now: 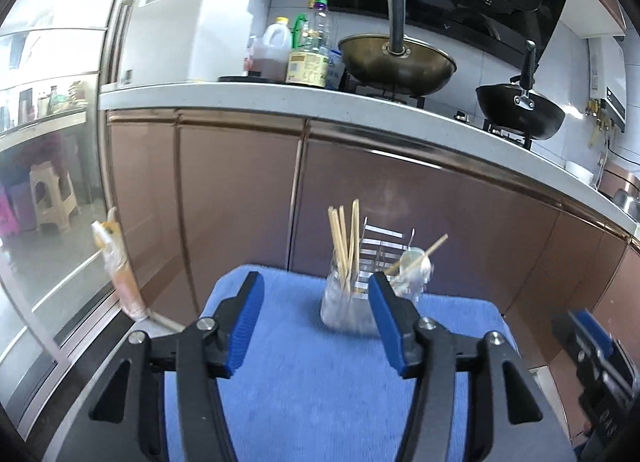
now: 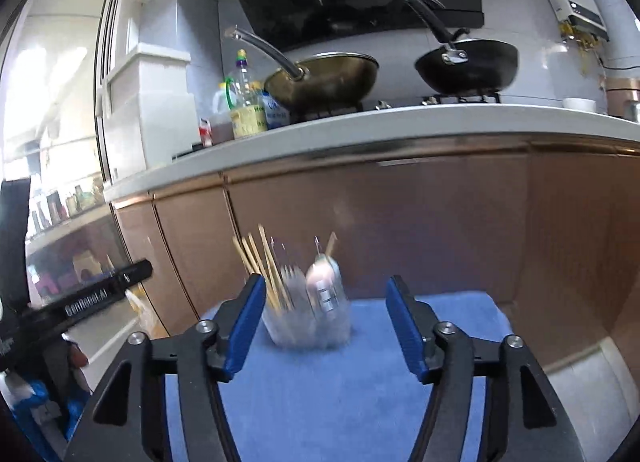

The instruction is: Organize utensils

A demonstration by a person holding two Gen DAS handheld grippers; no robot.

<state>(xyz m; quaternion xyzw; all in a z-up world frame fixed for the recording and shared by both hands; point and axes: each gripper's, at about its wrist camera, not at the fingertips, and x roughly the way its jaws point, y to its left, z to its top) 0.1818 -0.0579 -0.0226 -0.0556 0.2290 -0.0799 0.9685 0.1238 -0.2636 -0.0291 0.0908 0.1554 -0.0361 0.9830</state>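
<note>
On a blue-covered desk (image 1: 304,374) before copper-coloured kitchen cabinets (image 1: 240,190), a clear utensil holder (image 1: 348,306) stands near the far edge, wooden chopsticks (image 1: 344,246) upright in its left side and one chopstick (image 1: 420,256) leaning across its right side. The left gripper (image 1: 316,326) hovers just short of it, jaws spread wide and empty. The right gripper (image 2: 326,326) likewise faces the holder with jaws apart, holding nothing. Two woks (image 2: 328,76) sit on the stove above.

Clear plastic utensil holder (image 1: 352,302), far on blue cloth (image 1: 304,382): upright wooden chopsticks (image 1: 345,240); possibly a spoon, blurred; left gripper (image 1: 316,316) parted, empty.
</note>
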